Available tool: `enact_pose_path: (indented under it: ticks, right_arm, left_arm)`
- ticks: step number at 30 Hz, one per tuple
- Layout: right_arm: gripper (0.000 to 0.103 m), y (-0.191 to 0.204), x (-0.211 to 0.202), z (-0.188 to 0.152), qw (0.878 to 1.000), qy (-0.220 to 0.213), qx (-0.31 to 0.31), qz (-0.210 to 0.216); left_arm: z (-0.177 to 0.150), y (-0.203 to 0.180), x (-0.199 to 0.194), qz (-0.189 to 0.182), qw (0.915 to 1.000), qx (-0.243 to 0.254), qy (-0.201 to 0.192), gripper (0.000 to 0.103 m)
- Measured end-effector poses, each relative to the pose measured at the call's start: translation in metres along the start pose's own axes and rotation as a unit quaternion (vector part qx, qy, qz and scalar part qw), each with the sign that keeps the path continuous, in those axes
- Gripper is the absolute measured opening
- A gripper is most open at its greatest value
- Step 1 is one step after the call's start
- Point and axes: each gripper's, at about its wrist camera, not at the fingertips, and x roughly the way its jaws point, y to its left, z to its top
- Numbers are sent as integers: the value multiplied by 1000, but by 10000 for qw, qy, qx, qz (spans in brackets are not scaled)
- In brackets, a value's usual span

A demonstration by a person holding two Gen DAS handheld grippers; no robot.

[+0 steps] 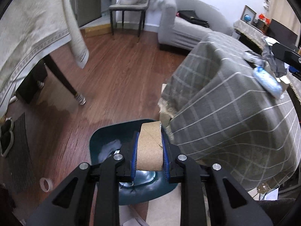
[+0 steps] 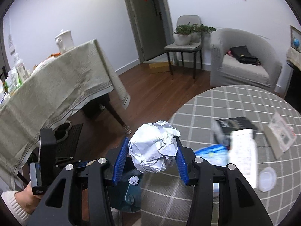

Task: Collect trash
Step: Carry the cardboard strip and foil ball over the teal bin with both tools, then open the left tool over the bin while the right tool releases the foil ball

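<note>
My left gripper is shut on a flattened brown cardboard tube, held above a dark teal trash bin that stands on the wood floor beside the round table. In the right wrist view my right gripper is shut on a crumpled ball of white paper, just off the table's left edge and over the same bin, where some crumpled paper lies inside. The left gripper's body and a hand show at the lower left of that view.
A round table with a grey checked cloth carries a white sheet, a black booklet, a blue bag, a white lid and a leaflet. A cloth-covered dining table stands left. A tape roll lies on the floor.
</note>
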Motion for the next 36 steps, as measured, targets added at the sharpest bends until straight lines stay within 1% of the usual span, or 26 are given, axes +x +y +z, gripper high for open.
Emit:
enact_pose_path:
  ticks: [5,11,16,20,23,25,26,28,29,36]
  right_arm:
    - [48,17,23,0,9997,201,-79,145]
    - [48,40,48,-2,9982,452,-200,347]
    - [48,58,68,-5,9964,651,-330,432]
    - [49,70,85,-10,9944,853,-418,458]
    - [49,73,95,-12,9933,965,-419,469]
    - [49,74,102,-14,9925,1047,-410,479]
    - [49,75,105,-16,9920,1090,-403,489]
    - [48,76,112,-20,9909,1183,-370,525]
    - [48,76,114,-21,9905,1214,-358,533]
    - [48,77,138,-35,9855,1576,-230,580]
  left_arm:
    - [-8,24,8,40,9997,-140,186,24]
    - [-25,38,27,134,9977,-40,662,24]
    - [-42,51,45,234,9944,-31,1031,24]
    - [-54,60,56,263,9902,8,1373,24]
    - [-59,63,59,216,9879,41,1538,27]
    - [-61,64,58,204,9877,58,1546,32]
    - [-61,66,57,201,9880,59,1532,37]
    - [-59,67,56,213,9884,50,1506,42]
    - [-58,68,54,220,9886,48,1486,46]
    - [-50,76,38,167,9932,-67,1150,46]
